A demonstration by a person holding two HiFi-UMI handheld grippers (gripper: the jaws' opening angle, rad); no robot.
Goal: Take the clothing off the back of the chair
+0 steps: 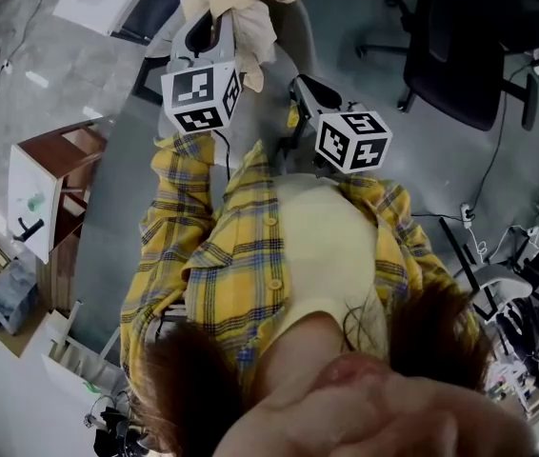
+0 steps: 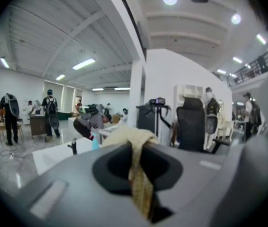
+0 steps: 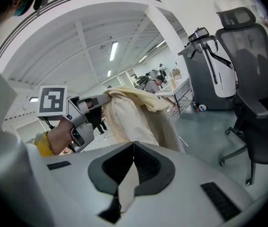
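A cream garment (image 1: 241, 3) hangs bunched in the air at the top of the head view, clear of the floor. My left gripper (image 1: 220, 25) is raised and shut on it. In the left gripper view a strip of the cloth (image 2: 141, 183) runs down between the closed jaws of that gripper (image 2: 135, 144). My right gripper (image 1: 296, 86) sits lower and to the right. Its own view shows the jaws of the right gripper (image 3: 134, 144) shut on a cream fold (image 3: 127, 188). The rest of the garment (image 3: 136, 115) drapes from the left gripper (image 3: 79, 119) beyond it.
A black office chair (image 1: 450, 55) stands at the upper right, also seen as a chair (image 3: 252, 79) in the right gripper view beside a grey machine (image 3: 209, 74). A wooden cabinet (image 1: 55, 174) is at the left. Cables lie on the floor at the right. People (image 2: 11, 117) stand far off.
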